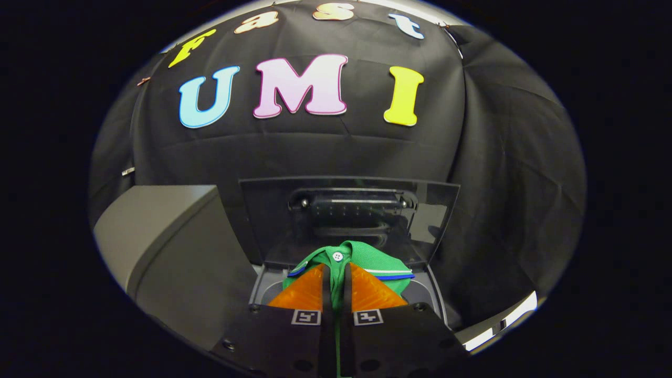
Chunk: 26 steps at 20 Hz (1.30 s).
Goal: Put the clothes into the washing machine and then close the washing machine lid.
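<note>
Two fingers: my gripper (336,286) has its fingers pressed together on a fold of the green shirt (362,260), a thin strip of cloth pinched between them and running back toward my hand.

Shirt's place: it hangs from my fingers just above the washing machine's opening (428,295), bunched ahead of my fingertips, with its collar and a white button (337,256) facing me.

How it handles: I judge it light, soft and limp; it will sag and trail, not hold a shape. The knit looks grippy rather than slippery, and nothing about it is fragile.

Where to hold: the pinch sits near the placket below the button, a doubled thickness, which I judge a sound hold; a single loose layer might slide out.

Lid: the washing machine lid (430,220) stands raised behind the opening, dark and see-through, just beyond the shirt. It is not yet closed.

Opening's rim: the grey rim shows on both sides of my fingers; I cannot tell how deep the tub is or what lies in it.

Beside the machine: a grey slanted box (168,247) stands to the left of the opening, close against it.

In the way: trailing cloth could drape over the rim and foul the lid when it comes down; otherwise the drop looks open.
</note>
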Available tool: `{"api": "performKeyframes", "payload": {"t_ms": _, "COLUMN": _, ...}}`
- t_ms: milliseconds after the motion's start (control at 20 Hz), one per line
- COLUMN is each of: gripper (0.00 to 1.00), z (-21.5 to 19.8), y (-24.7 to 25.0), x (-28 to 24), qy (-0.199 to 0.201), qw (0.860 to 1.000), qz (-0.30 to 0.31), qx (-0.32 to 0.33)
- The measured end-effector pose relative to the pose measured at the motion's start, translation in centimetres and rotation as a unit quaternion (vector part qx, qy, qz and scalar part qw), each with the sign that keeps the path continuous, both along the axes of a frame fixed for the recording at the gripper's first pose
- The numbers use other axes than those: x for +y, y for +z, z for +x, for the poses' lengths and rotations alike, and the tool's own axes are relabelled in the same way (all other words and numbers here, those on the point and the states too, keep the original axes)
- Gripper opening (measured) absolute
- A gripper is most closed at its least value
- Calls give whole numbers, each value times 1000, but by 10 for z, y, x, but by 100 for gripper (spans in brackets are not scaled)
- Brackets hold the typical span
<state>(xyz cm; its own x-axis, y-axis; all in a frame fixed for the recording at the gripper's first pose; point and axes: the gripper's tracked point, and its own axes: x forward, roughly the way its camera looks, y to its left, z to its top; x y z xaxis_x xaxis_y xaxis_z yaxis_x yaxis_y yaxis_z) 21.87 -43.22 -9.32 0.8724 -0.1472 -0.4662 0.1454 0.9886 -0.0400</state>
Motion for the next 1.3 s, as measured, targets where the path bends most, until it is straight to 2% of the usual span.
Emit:
{"api": "performKeyframes", "payload": {"t_ms": 850, "gripper": 8, "z": 6, "y": -141, "x": -22, "qy": -19, "qw": 990, "qz": -3, "qx": 136}}
{"api": "performKeyframes", "payload": {"t_ms": 1300, "gripper": 8, "z": 8, "y": -179, "x": -32, "qy": -34, "qw": 980, "qz": 7, "qx": 194}}
